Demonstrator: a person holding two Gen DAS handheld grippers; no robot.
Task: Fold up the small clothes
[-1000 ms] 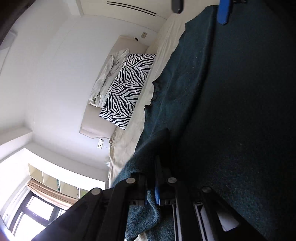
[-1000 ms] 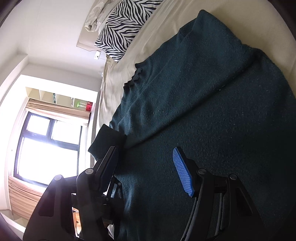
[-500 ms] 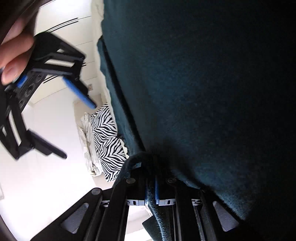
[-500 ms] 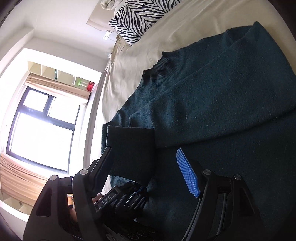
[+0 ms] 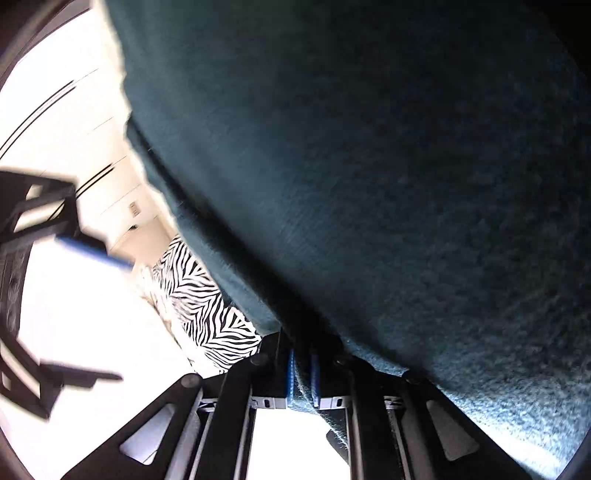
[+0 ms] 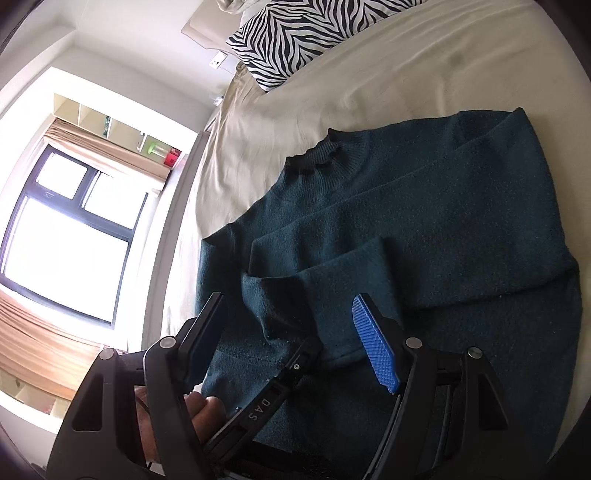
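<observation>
Now sweater (image 6: 424, 221) flat on bed (image 6: 332, 81), edge between left tool (image 5: 303, 373) pads

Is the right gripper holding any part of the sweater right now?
No, the right gripper stands open above the sweater, with nothing pinched between its pads.

A dark teal sweater (image 6: 424, 229) lies flat on the cream bed sheet (image 6: 332, 92), one sleeve folded across its chest. The right tool (image 6: 291, 332) hovers over the cuff with jaws apart, nothing between them. A zebra-print pillow (image 6: 295, 33) sits near the headboard.
</observation>
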